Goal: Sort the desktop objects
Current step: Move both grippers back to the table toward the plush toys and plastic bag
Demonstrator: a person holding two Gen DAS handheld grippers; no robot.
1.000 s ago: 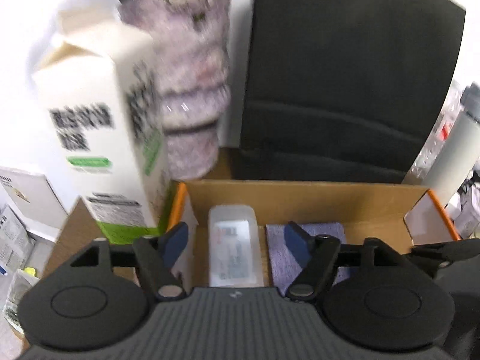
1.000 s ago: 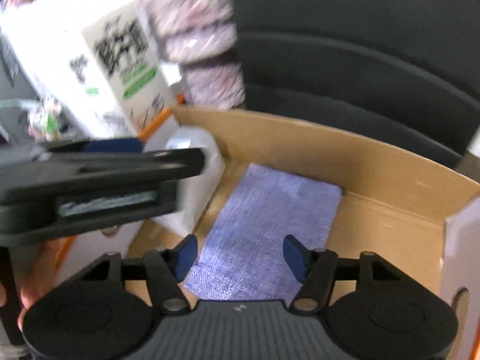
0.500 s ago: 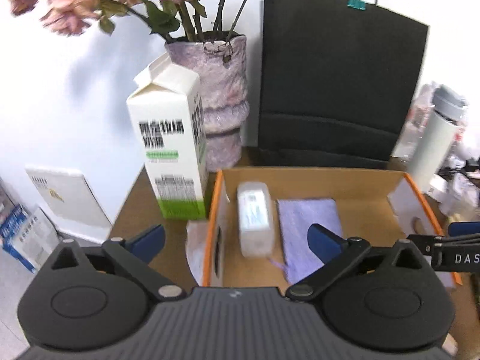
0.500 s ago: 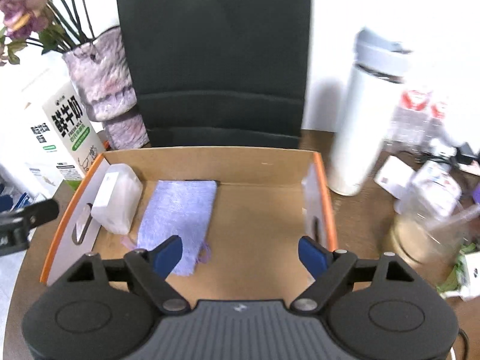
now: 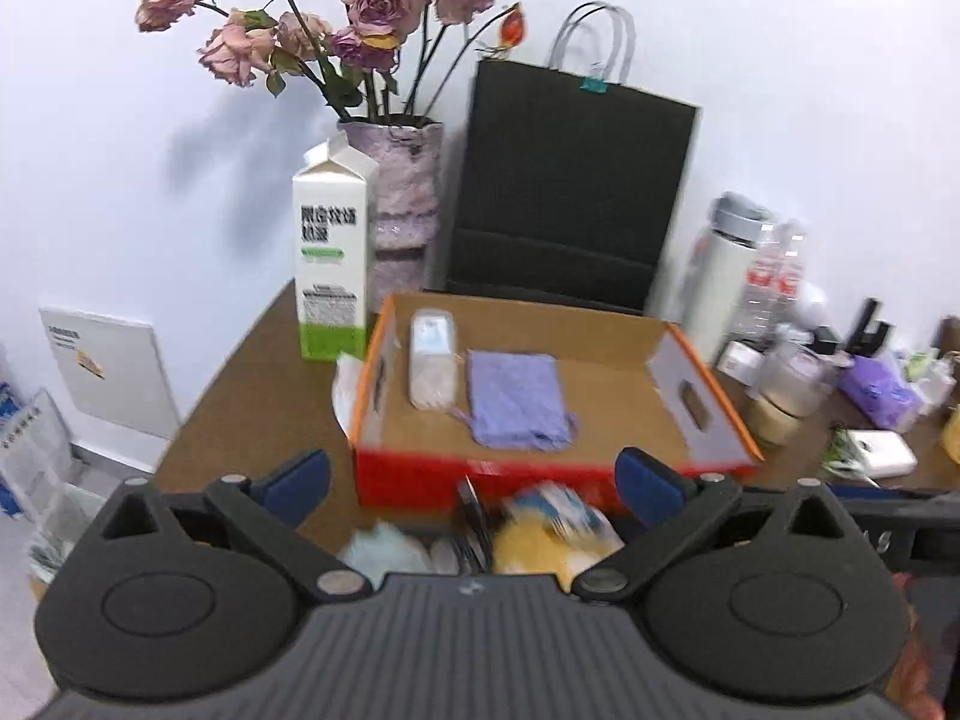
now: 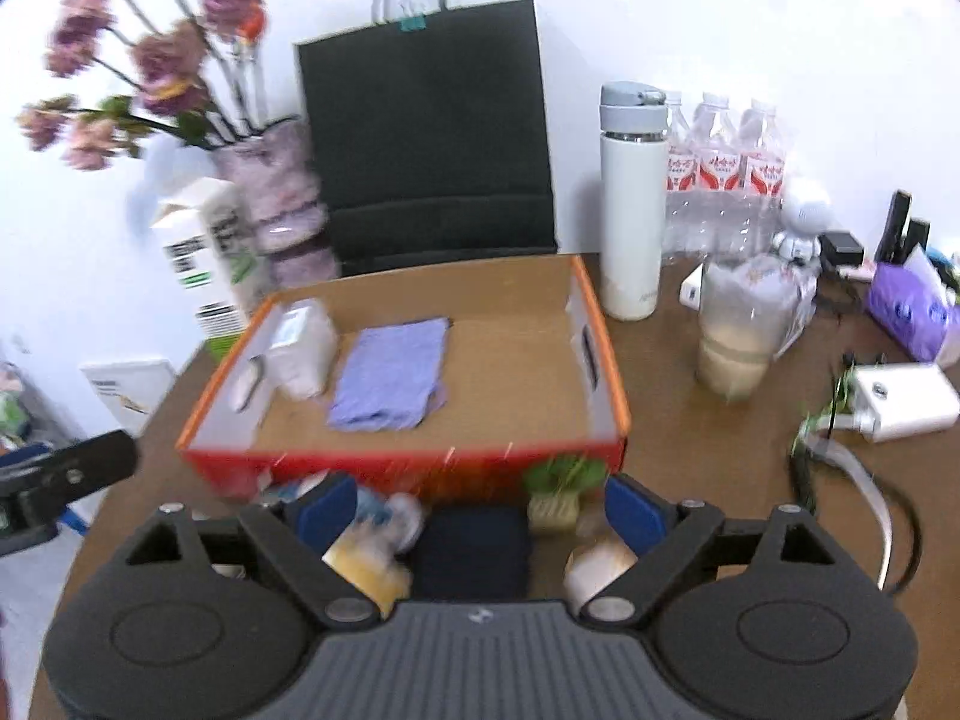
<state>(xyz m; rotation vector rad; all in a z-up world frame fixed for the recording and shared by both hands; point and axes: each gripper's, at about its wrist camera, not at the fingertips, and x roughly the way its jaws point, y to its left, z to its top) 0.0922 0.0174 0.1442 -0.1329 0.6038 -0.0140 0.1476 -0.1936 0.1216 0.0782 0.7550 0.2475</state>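
Clutter (image 6: 372, 546) waiting to be sorted lies blurred on the worktop (image 6: 708, 450) just before our cardboard box (image 5: 696, 384), which holds a purple cloth (image 5: 516, 399) and white packet (image 5: 432, 360). We hold left gripper (image 5: 474, 480) and right gripper (image 6: 474, 510) spread, empty. Blur risks a mispick; the crowded brown worktop backs onto a white wall.

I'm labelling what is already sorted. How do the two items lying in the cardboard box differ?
The white packet is a pale, boxy pack, while the purple cloth is a flat, soft piece of fabric. The white packet lies against the left wall of the cardboard box; the purple cloth lies beside it, nearer the middle. Both rest on the box floor, and neither gripper holds them.
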